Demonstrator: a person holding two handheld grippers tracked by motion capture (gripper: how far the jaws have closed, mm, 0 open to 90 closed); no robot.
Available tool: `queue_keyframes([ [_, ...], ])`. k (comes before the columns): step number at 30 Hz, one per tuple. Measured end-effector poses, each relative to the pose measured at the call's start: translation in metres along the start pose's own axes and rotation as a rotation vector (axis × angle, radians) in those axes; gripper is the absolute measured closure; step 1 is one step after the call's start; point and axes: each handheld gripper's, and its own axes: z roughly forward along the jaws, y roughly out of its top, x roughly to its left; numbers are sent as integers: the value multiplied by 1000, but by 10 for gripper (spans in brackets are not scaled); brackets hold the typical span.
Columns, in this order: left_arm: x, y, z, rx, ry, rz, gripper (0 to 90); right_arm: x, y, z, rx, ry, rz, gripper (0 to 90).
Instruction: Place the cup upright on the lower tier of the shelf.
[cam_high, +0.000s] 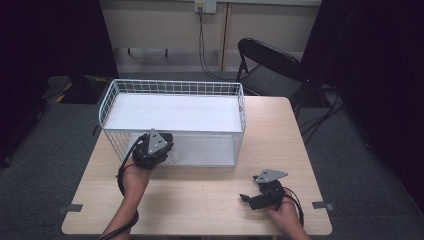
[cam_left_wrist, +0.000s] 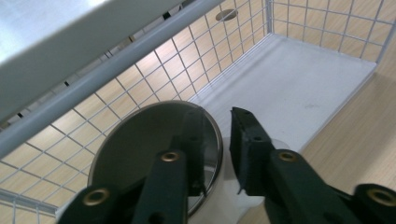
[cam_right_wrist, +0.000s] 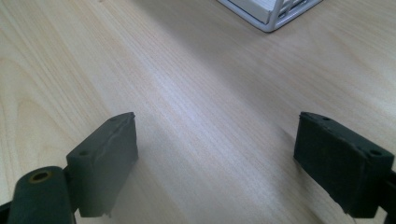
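Note:
A white cup (cam_left_wrist: 140, 144) with a shiny metal rim and a dark inside stands on the lower shelf (cam_left_wrist: 299, 79) of a white wire rack (cam_high: 172, 87), near its front left corner. My left gripper (cam_left_wrist: 215, 114) straddles the cup's wall, one jaw inside and one outside. A thin gap shows beside the outer jaw, so the pads do not press. From above, the left gripper (cam_high: 155, 145) reaches into the rack's open front. My right gripper (cam_high: 248, 187) hovers low over the table's front right. In its own view the right gripper (cam_right_wrist: 215, 158) is wide open over bare wood.
The rack's solid upper shelf (cam_left_wrist: 93, 70) hangs just above the cup and the left gripper. The wooden table (cam_high: 210, 200) has free room in front of the rack and to its right. A black folding chair (cam_high: 270, 65) stands behind the table's far right corner.

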Motion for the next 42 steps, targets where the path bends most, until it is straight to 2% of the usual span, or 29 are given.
queue_keyframes([
  [2, 0, -1, 0, 12, 4, -6, 670, 0, 0, 0, 0, 0, 0, 126],
  [6, 1, -3, -5, 0, 12, -32, 567, 0, 0, 0, 0, 0, 0, 126],
  [14, 2, -6, -21, -4, 38, -36, 544, 0, 0, 0, 0, 0, 0, 126],
  [19, 1, -14, -30, -2, 41, -42, 573, 0, 0, 0, 0, 0, 0, 126],
  [25, -4, -23, -37, 0, 12, -51, 639, 0, 0, 0, 0, 0, 0, 126],
  [29, -9, -30, -31, 20, -21, -54, 710, 0, 0, 0, 0, -1, 0, 126],
  [34, -13, -36, -18, 47, -41, -67, 721, 0, 0, 0, 0, 0, 0, 127],
  [42, -12, -38, 0, 74, -43, -91, 728, 0, 0, 0, 0, -1, 0, 127],
])
